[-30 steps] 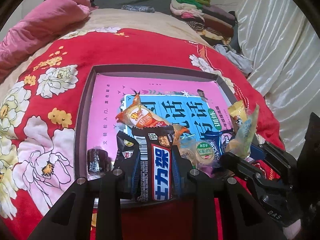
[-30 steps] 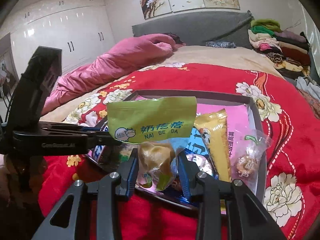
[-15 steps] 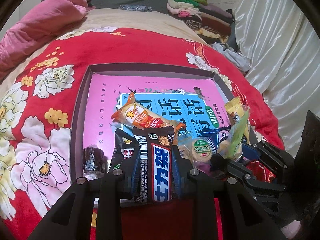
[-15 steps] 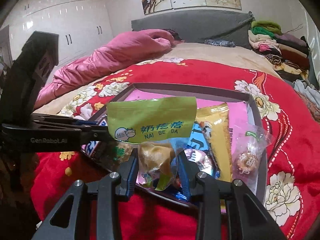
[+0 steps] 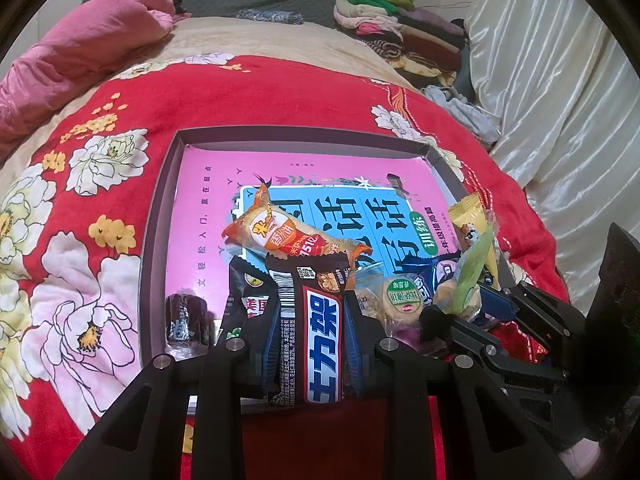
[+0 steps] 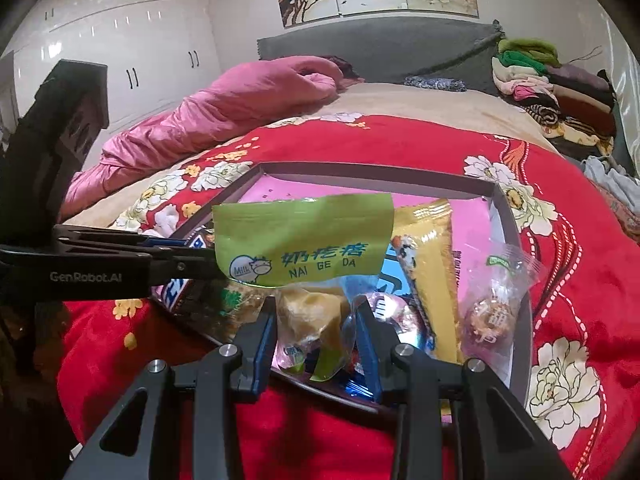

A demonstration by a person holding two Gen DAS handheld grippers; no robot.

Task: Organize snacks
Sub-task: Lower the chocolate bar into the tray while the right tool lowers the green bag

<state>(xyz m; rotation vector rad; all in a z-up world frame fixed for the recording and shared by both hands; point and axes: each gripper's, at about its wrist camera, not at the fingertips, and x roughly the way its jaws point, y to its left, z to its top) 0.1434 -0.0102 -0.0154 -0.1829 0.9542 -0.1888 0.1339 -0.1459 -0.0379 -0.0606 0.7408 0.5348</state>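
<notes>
Glossy foil-like wrapper on the chocolate bar (image 5: 316, 340); shiny orange film on the rice-cracker pack (image 5: 280, 236). Clear crinkled plastic with a matt green header on the milk-candy bag (image 6: 308, 256). Matt cardboard box (image 5: 160, 216), smooth pink paper book cover (image 5: 208, 208). Plush red floral blanket (image 5: 80, 208); satiny curtain (image 5: 560, 80).

A: Where do the wrist cameras look?
B: Each looks forward and down along its fingers, close over the shallow grey-walled tray (image 5: 158, 240) (image 6: 502, 216); both share it and the red floral blanket (image 5: 100, 208) (image 6: 580, 280).
</notes>
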